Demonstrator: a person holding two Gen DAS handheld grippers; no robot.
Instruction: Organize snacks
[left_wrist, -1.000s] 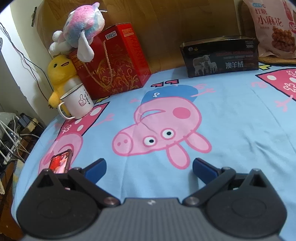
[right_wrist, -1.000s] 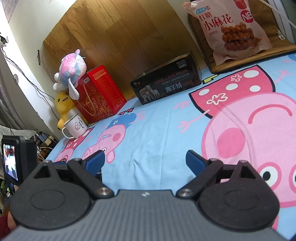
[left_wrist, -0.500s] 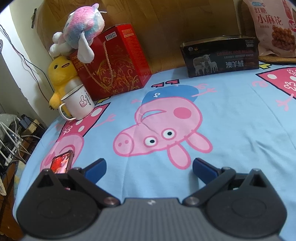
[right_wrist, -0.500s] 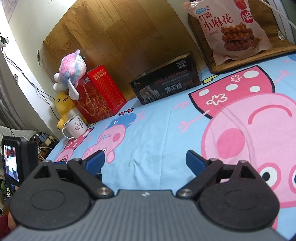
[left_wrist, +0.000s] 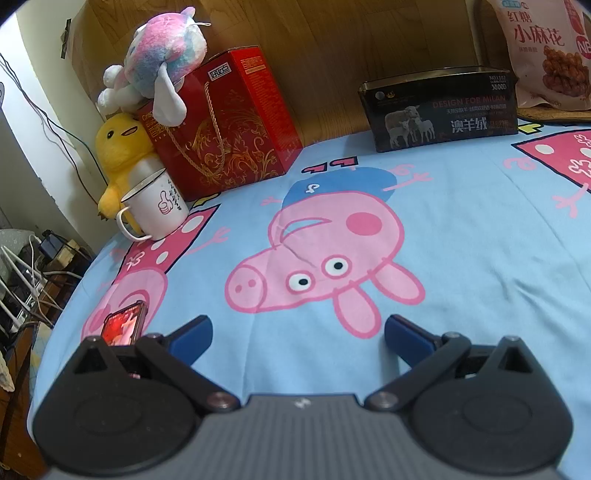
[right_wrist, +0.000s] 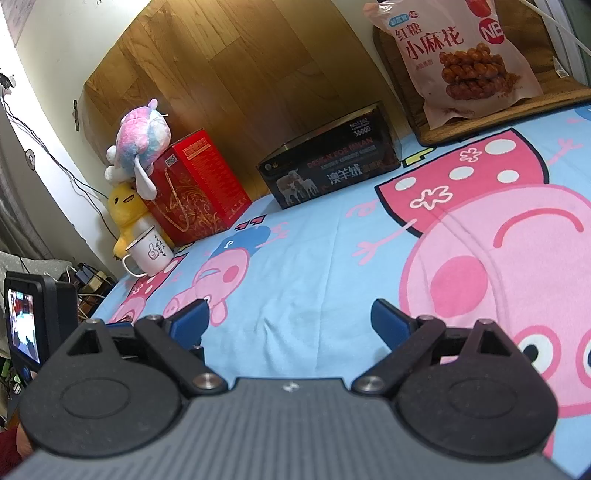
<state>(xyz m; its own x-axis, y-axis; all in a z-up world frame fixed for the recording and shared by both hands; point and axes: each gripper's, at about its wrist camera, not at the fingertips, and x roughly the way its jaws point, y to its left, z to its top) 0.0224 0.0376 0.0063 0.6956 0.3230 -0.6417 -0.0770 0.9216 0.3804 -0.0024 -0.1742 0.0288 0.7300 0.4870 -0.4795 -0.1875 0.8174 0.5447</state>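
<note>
While both tools hang low over the bed, the left gripper (left_wrist: 298, 334) is seen with its blue-tipped fingers (left_wrist: 192, 336) spread wide and nothing held between them, and the right gripper (right_wrist: 290, 320) is likewise wide open and empty. Beneath them a light blue sheet (left_wrist: 480, 266) printed with pink cartoon pigs is spread flat. Near the left gripper's left finger a phone (left_wrist: 123, 328) with a lit reddish screen is laid on the sheet, partly hidden by the tool. Farther off, at the sheet's left edge, a white enamel mug (left_wrist: 157, 205) with a thumbs-up drawing is stood upright, touching a yellow duck plush (left_wrist: 120, 147) behind it. Just beside these a red gift box (left_wrist: 225, 122) with a gold rope handle is stood on end, and a pink-and-blue plush (left_wrist: 162, 62) is rested on its top. At the far side — against the wooden headboard (right_wrist: 240, 74) — a long black box (right_wrist: 328, 166) with sheep pictured on it is set. Farthest right, the snack bag (right_wrist: 458, 55) of twisted dough sticks is propped upright on a brown mat (right_wrist: 498, 125), well apart from both grippers.
</note>
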